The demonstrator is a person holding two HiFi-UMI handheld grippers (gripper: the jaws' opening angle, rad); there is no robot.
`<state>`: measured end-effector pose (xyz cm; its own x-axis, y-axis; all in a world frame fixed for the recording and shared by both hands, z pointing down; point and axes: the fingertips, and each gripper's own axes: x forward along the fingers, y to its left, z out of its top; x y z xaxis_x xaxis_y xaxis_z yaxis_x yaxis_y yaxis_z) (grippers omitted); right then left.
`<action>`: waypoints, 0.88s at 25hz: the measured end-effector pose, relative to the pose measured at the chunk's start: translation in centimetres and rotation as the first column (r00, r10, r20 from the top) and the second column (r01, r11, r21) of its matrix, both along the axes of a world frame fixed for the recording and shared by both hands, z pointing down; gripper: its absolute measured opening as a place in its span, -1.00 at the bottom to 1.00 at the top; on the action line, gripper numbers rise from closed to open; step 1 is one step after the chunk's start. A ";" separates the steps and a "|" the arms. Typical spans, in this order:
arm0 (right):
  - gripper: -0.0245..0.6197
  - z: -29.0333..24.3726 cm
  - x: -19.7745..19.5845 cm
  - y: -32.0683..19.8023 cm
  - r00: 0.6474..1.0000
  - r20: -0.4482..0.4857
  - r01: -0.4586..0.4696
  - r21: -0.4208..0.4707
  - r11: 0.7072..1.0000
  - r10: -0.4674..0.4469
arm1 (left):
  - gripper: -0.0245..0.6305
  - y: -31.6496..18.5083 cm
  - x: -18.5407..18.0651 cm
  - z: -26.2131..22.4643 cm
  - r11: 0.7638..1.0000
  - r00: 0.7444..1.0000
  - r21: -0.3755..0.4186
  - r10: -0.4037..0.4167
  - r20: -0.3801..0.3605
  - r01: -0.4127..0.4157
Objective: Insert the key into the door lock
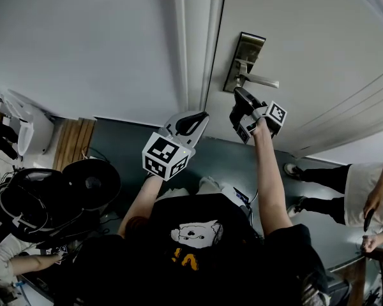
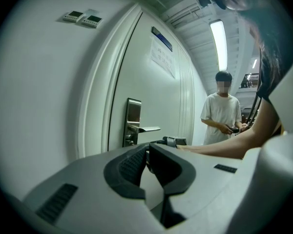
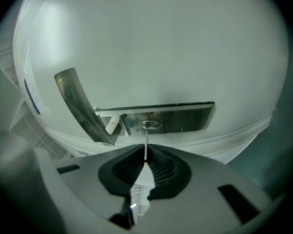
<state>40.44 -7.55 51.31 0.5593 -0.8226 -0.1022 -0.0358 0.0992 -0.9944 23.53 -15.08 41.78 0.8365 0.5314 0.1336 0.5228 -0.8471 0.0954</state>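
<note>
A silver lock plate (image 1: pixel 244 61) with a lever handle (image 1: pixel 262 80) sits on the white door. My right gripper (image 1: pixel 242 102) is just under the handle and is shut on a thin metal key (image 3: pixel 146 144). In the right gripper view the key's tip touches the keyhole (image 3: pixel 151 125) in the plate (image 3: pixel 185 117), beside the handle (image 3: pixel 80 106). My left gripper (image 1: pixel 190 125) hangs back to the left of the door frame, shut with nothing in it. From the left gripper view (image 2: pixel 147 152) the lock plate (image 2: pixel 133 113) shows ahead, with the right gripper (image 2: pixel 173 141) below it.
The white door frame (image 1: pixel 191 43) runs between wall and door. A person in a white shirt (image 2: pixel 222 113) stands by the door's far side, at the right edge (image 1: pixel 370 190) in the head view. Black chairs and gear (image 1: pixel 51 196) crowd the lower left.
</note>
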 end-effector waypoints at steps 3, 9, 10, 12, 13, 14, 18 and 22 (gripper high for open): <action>-0.86 0.2 0.2 0.0 1.000 0.001 -0.004 0.003 1.000 0.004 | -0.85 -0.1 0.1 0.2 1.000 1.000 -0.003 -0.004 0.001 0.004; -0.86 0.1 0.1 0.1 1.000 0.025 -0.018 0.047 0.999 0.017 | -0.85 -0.2 -0.3 0.3 1.000 1.000 -0.001 -0.008 0.003 0.008; -0.86 0.1 0.2 0.2 0.999 0.036 -0.027 0.062 0.998 0.025 | -0.85 -0.2 -0.5 0.3 1.000 1.000 -0.001 -0.009 0.002 0.009; -0.86 -0.1 0.3 0.1 0.998 0.042 -0.041 0.077 0.996 0.038 | -0.85 -0.2 -0.9 0.3 1.000 1.000 0.001 -0.010 -0.001 0.010; -0.86 -0.2 0.3 0.1 0.998 0.040 -0.045 0.076 0.996 0.042 | -0.85 -0.2 -1.2 0.3 1.000 1.000 0.003 -0.011 -0.003 0.011; -0.86 -0.3 0.3 0.1 0.998 0.037 -0.048 0.075 0.996 0.046 | -0.85 -0.3 -1.4 0.2 1.000 1.000 0.003 -0.012 -0.004 0.012; -0.85 -0.4 0.5 0.2 0.998 0.028 -0.059 0.085 0.995 0.057 | -0.85 -0.4 -2.0 0.3 1.000 1.000 0.008 -0.020 -0.005 0.020; -0.85 -0.3 0.6 0.2 0.998 0.024 -0.063 0.093 0.994 0.061 | -0.85 -0.4 -2.1 0.3 1.000 1.000 0.013 -0.020 -0.004 0.020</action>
